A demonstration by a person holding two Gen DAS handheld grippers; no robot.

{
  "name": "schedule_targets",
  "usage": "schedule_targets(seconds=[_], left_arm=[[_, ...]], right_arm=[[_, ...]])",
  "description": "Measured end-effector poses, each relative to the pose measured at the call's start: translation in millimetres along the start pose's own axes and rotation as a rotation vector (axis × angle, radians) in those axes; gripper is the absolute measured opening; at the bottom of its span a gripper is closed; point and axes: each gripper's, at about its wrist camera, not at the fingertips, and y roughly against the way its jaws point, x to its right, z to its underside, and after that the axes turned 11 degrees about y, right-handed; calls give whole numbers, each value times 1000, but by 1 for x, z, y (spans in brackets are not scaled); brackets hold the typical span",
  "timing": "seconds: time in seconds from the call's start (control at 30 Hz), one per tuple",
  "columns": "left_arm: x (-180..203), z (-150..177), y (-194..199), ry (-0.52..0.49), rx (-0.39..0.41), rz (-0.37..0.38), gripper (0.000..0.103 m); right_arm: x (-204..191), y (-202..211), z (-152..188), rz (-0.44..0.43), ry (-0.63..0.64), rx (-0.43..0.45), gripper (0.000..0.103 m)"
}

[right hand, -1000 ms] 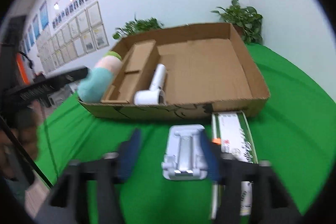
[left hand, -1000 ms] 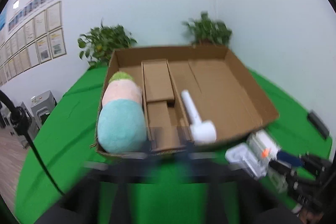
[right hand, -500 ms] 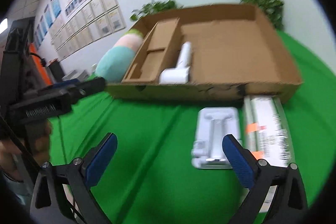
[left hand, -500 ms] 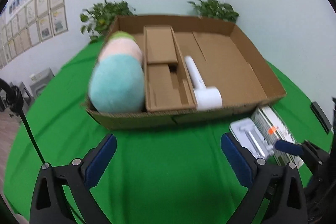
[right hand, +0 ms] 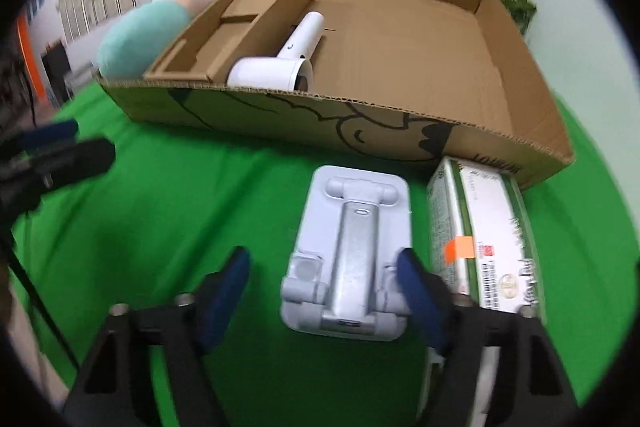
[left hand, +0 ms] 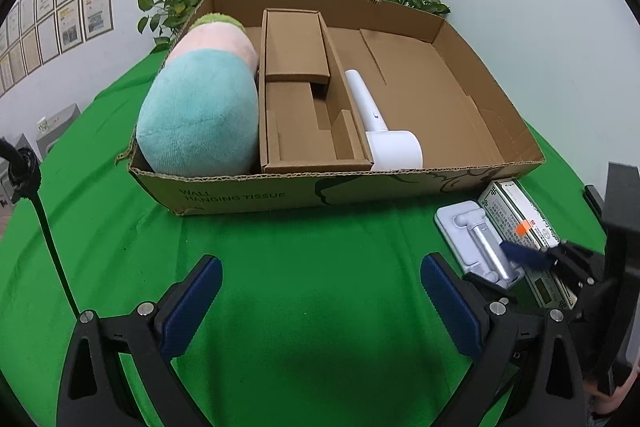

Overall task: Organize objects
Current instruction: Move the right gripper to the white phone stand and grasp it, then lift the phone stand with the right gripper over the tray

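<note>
Closing our right gripper (right hand: 324,283) around the stand (right hand: 348,259), pads not yet pressing; our left gripper (left hand: 320,299) gapes wide over bare cloth (left hand: 304,239), box (left hand: 328,187) ahead.

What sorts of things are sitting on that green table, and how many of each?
Large cardboard box: 1
Cardboard insert: 1
Plush toy: 1
White hair dryer: 1
Folded phone stand: 1
Green-and-white carton: 1
Total: 6

The left gripper (left hand: 320,301) hangs with jaws spread wide, while the right gripper (right hand: 326,287) is closing.
</note>
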Motion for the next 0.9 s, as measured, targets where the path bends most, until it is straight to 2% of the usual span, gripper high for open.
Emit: schedule_targets(seconds=[0.03,0.17,0.27,0.3,0.33,0.4,0.43,0.47,0.57,0.63,0.73,0.83,0.87,0.9], left_arm=[[-2,0,-1,9,-9,11,100],[-1,1,-2,12,-53,55,100],[2,4,-3,17,-83,113,100],[3,4,-4,24,-95,140,100],[3,5,-5,31,-113,179,100],[6,7,-11,42,-160,261,100],[8,8,-14,47,-174,279,100],[10,9,-18,55,-188,295,100],[14,11,-28,77,-221,347,100],[15,10,-33,83,-229,344,100],[14,9,-41,93,-248,320,99],[13,10,-48,108,-274,330,99],[14,11,-50,111,-283,332,98],[14,14,-49,112,-290,338,94]], right_arm=[[-1,2,1,-5,-2,1,47],[-11,18,13,-83,-16,32,47],[-18,36,21,-232,-48,84,47],[-19,44,24,-264,-48,121,47],[-21,53,27,-262,-40,155,51],[-19,64,31,-168,-39,186,94],[-16,65,31,-111,-53,189,101],[-14,65,32,-96,-70,184,103],[-9,52,32,-179,-106,129,103],[-14,46,32,-212,-99,102,103],[-20,36,31,-219,-75,72,103],[-22,30,32,-200,-76,42,102],[-22,30,32,-190,-72,39,100],[-23,31,32,-179,-61,32,89]])
